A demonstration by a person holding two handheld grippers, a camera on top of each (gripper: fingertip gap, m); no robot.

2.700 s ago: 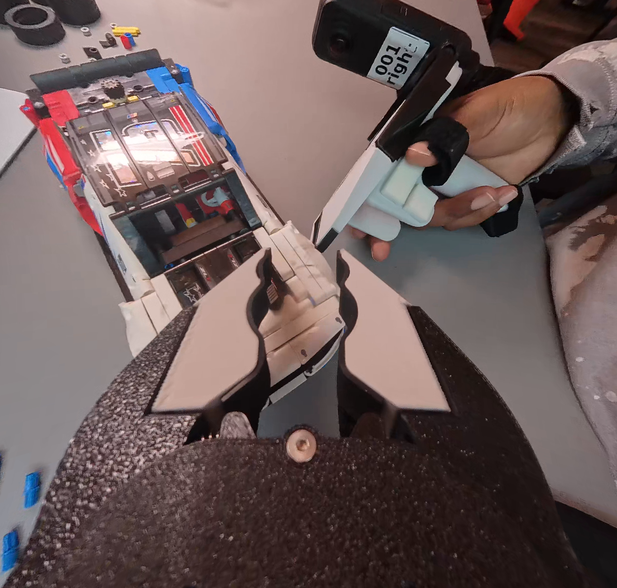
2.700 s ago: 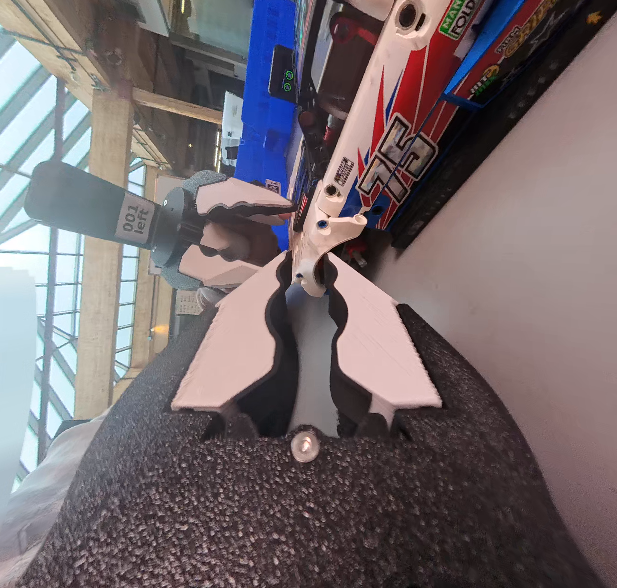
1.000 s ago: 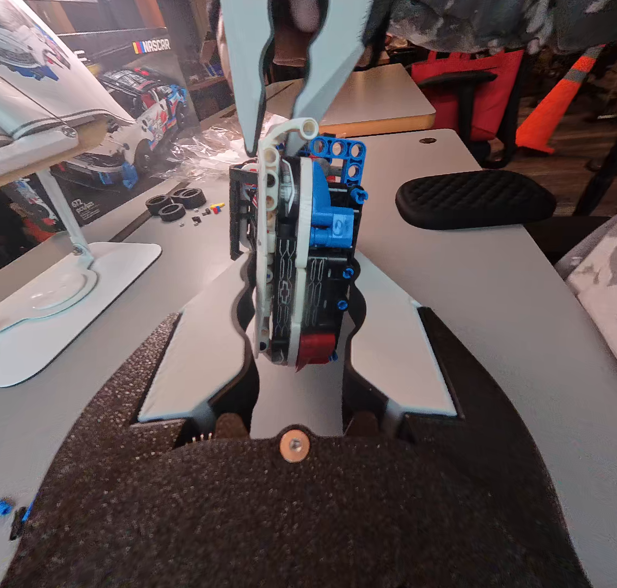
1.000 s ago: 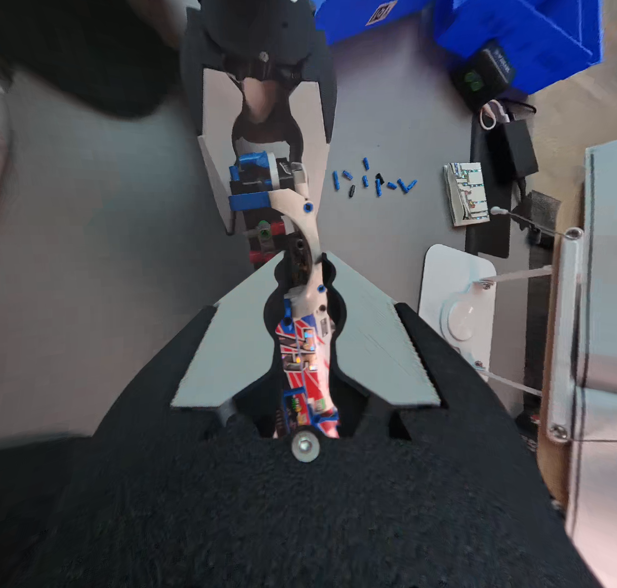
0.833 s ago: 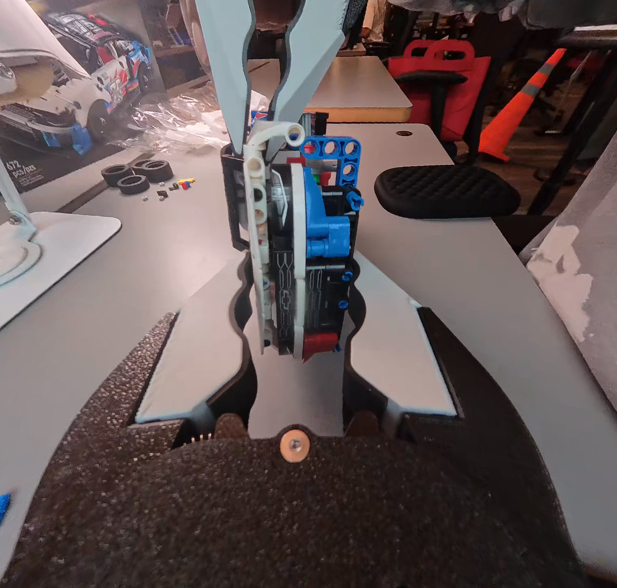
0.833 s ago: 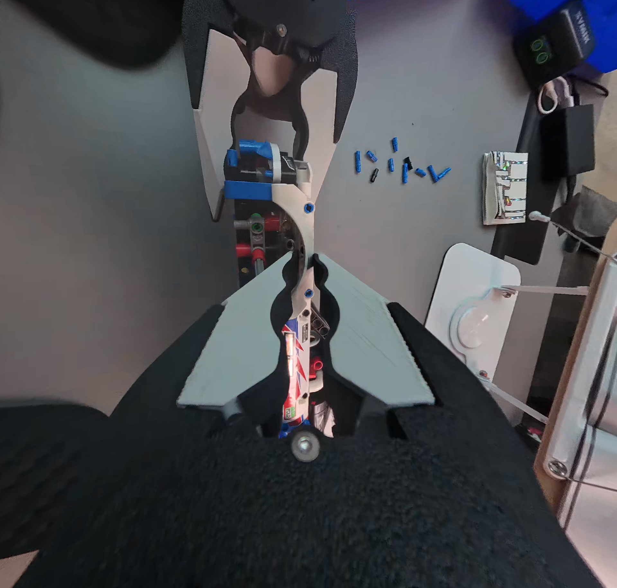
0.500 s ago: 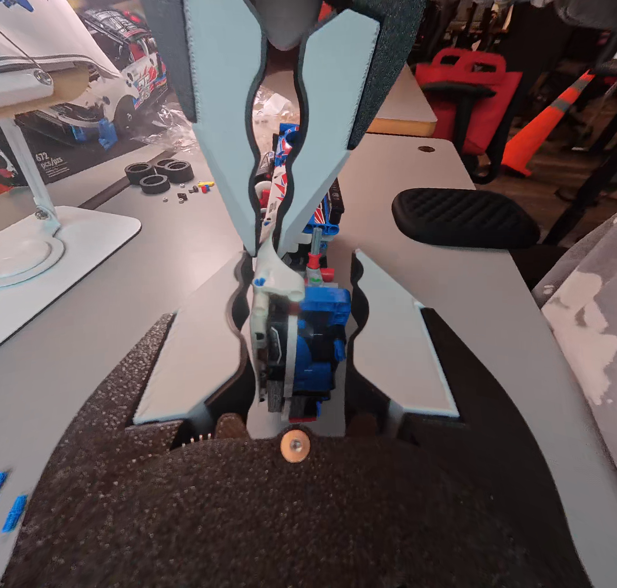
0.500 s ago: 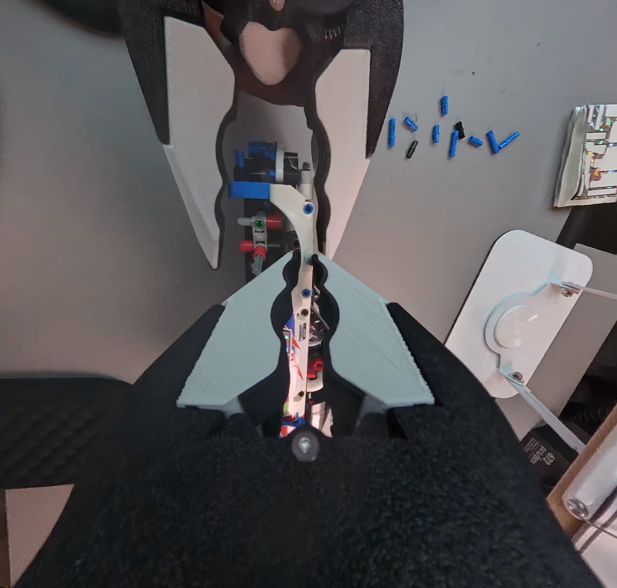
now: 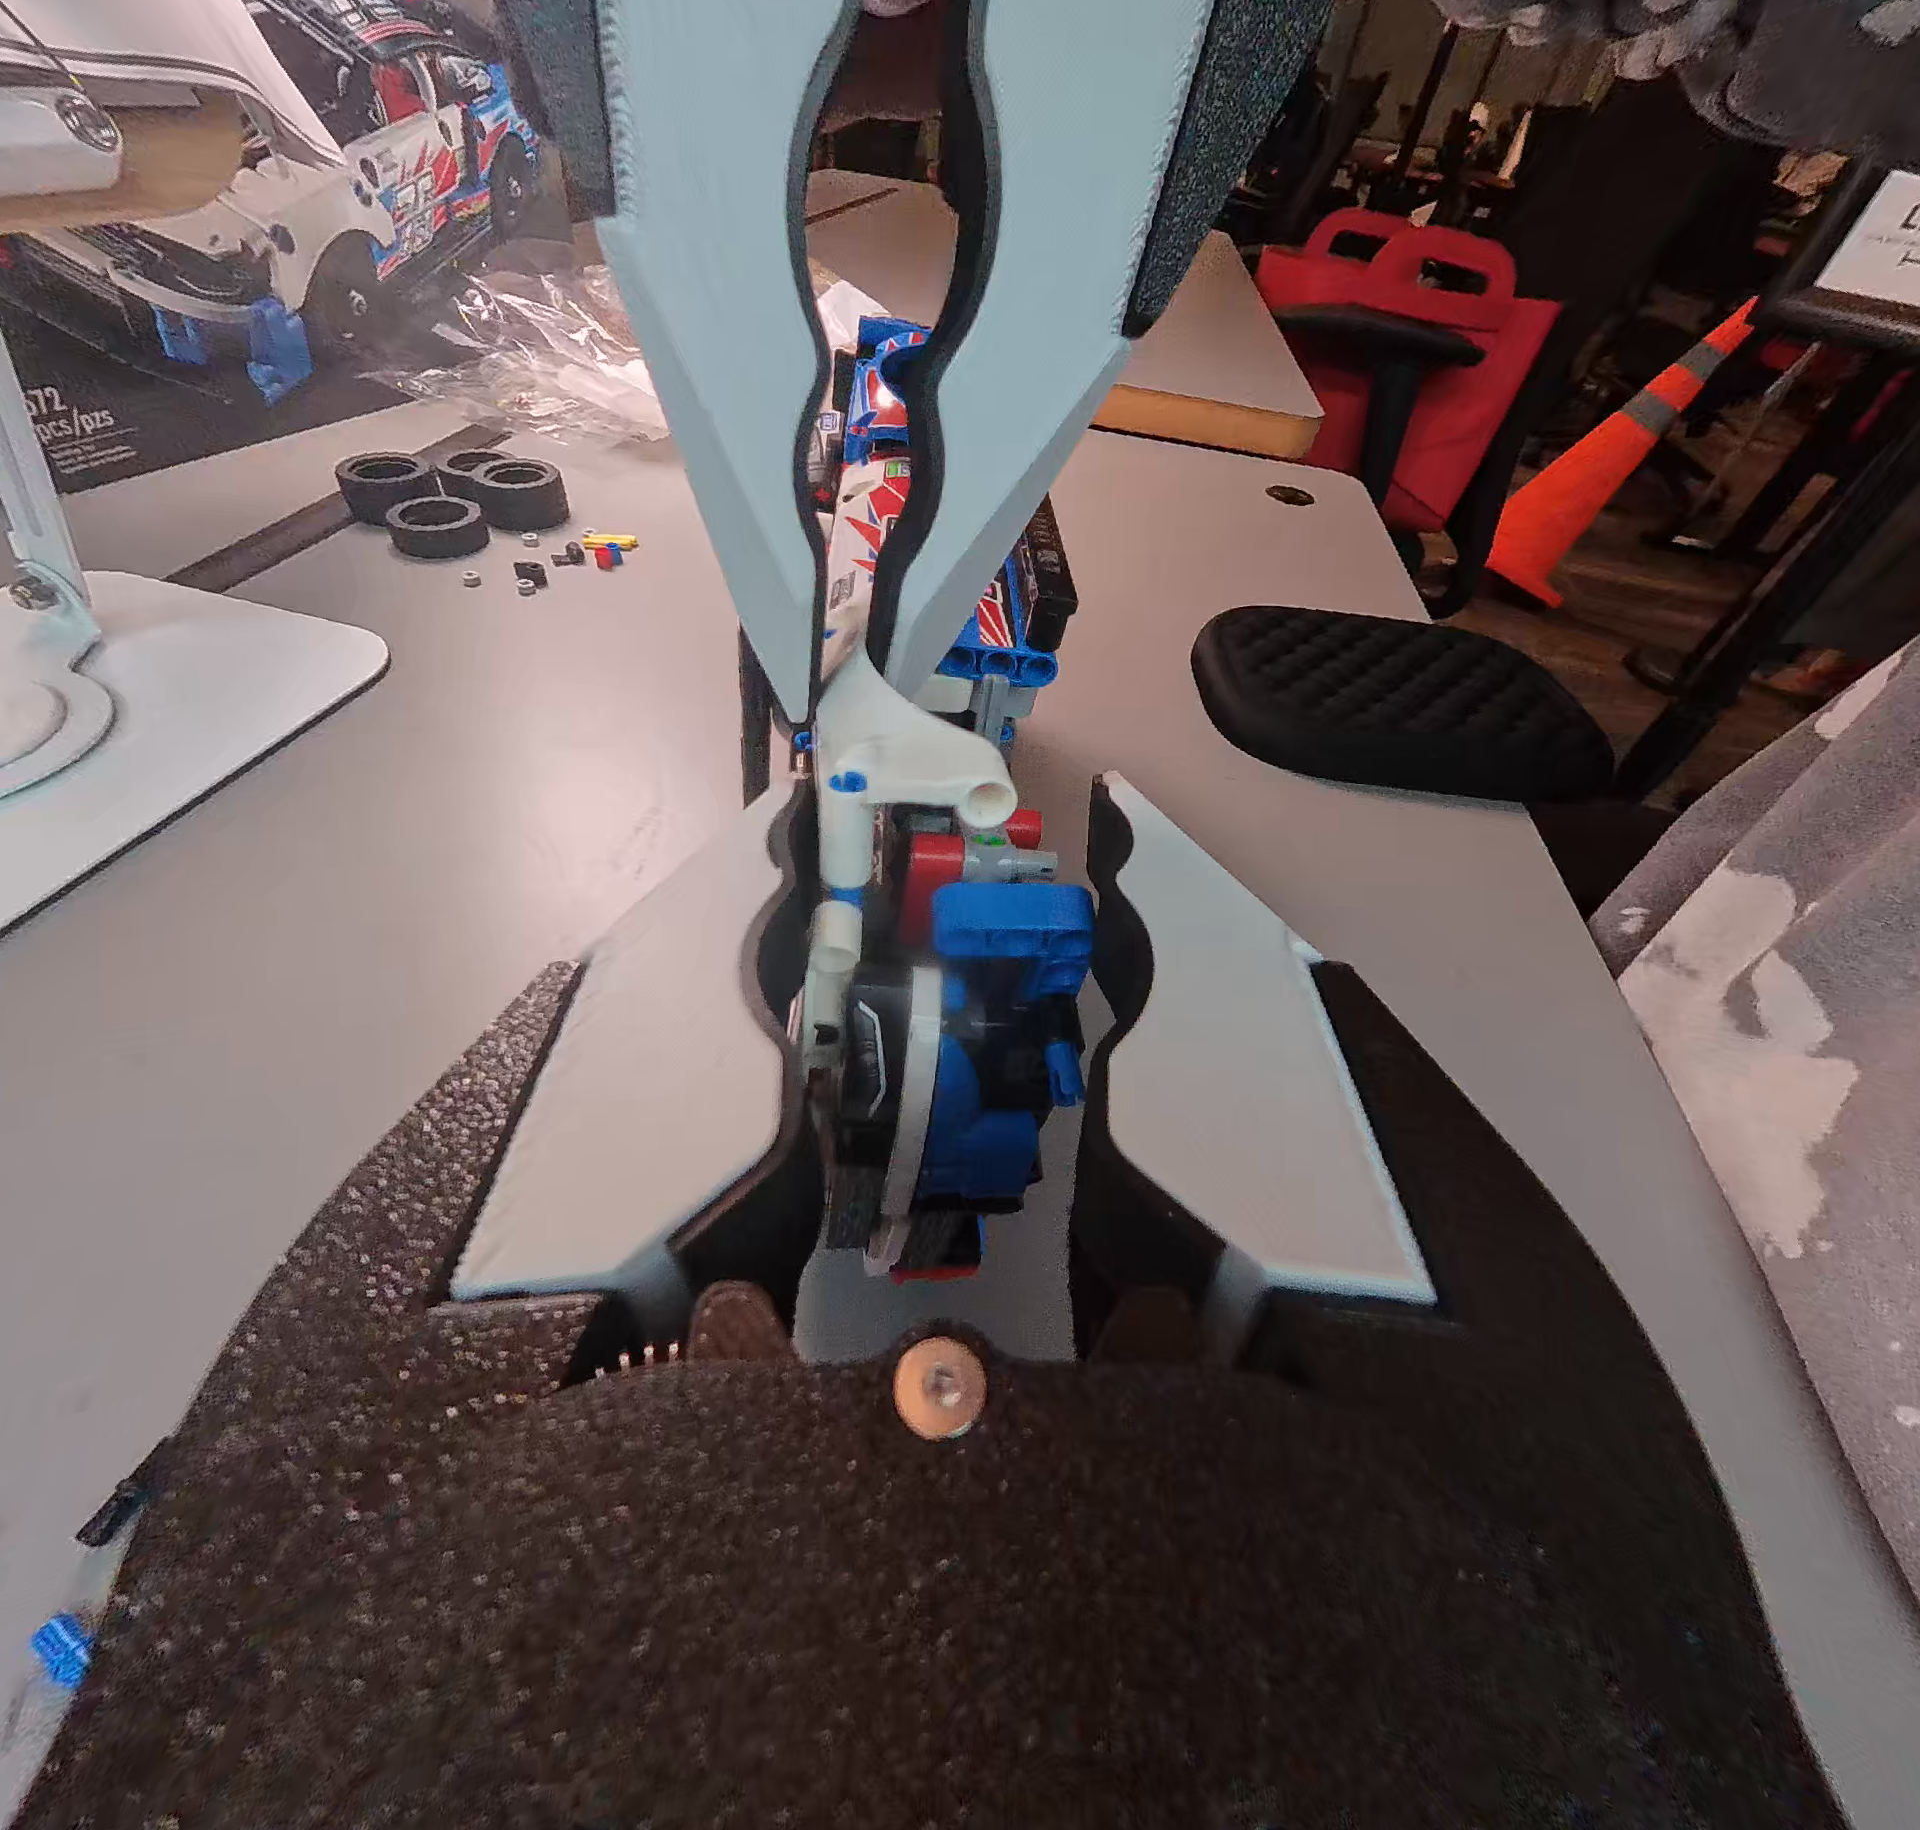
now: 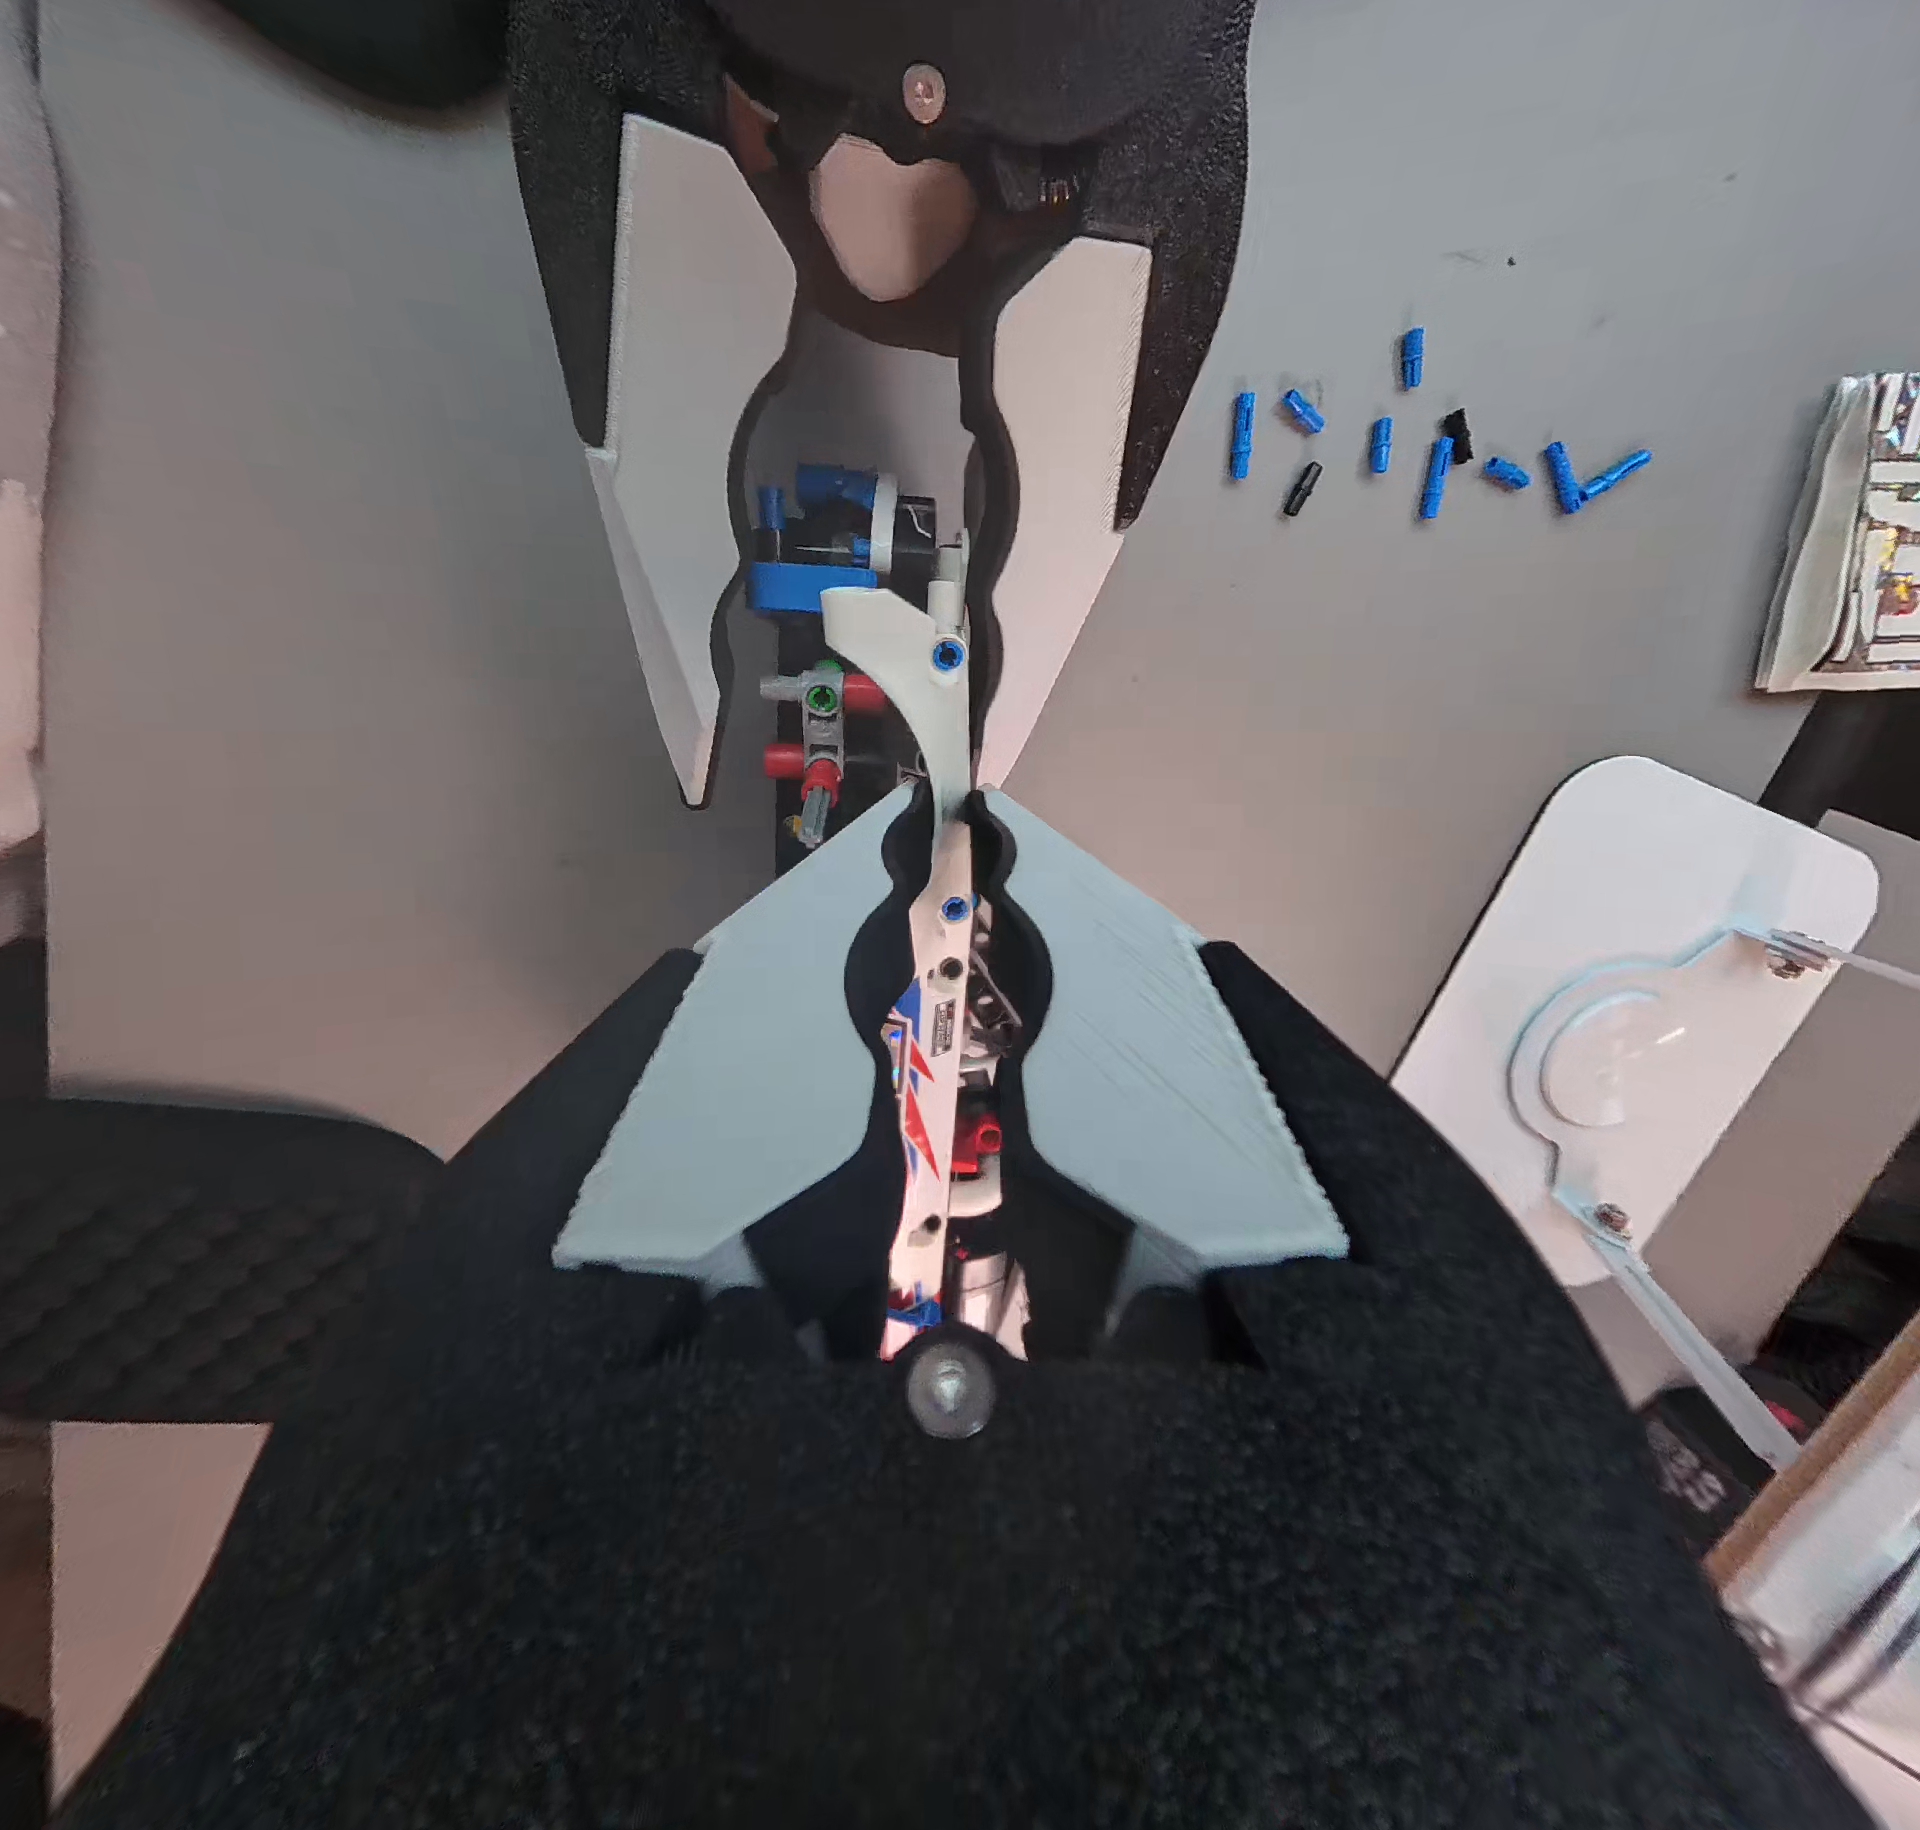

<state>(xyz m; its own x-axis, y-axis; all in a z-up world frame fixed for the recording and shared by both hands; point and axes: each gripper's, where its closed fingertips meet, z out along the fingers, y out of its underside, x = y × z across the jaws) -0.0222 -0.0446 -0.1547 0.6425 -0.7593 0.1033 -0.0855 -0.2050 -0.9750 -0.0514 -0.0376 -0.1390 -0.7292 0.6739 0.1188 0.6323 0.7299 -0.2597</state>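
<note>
A brick-built race car [image 9: 956, 1032], white, blue, red and black, is held on edge above the grey table [image 9: 416, 897] between both grippers. My left gripper [image 9: 940, 793] is shut on its blue and black end, which sits deep between the fingers. My right gripper [image 10: 948, 798] is shut on the car's thin white side panel [image 10: 925, 1053]. It comes in from above in the left wrist view [image 9: 852, 689], tips at a white curved piece [image 9: 904, 752]. The left gripper [image 10: 842, 783] faces it closely in the right wrist view.
Three black tyres [image 9: 457, 497] and small loose parts [image 9: 566, 559] lie at the far left, before a box with a car picture [image 9: 312, 170]. A white stand base [image 9: 156, 679] is at left, a black pad [image 9: 1392, 700] at right. Blue pins [image 10: 1434, 450] and a sticker sheet [image 10: 1860, 544] lie nearby. My left and right fingertips are right by each other.
The car was lifted off the table and turned on edge. Over the last second the two grippers closed in on each other, and the car's end now sits deeper between my left fingers.
</note>
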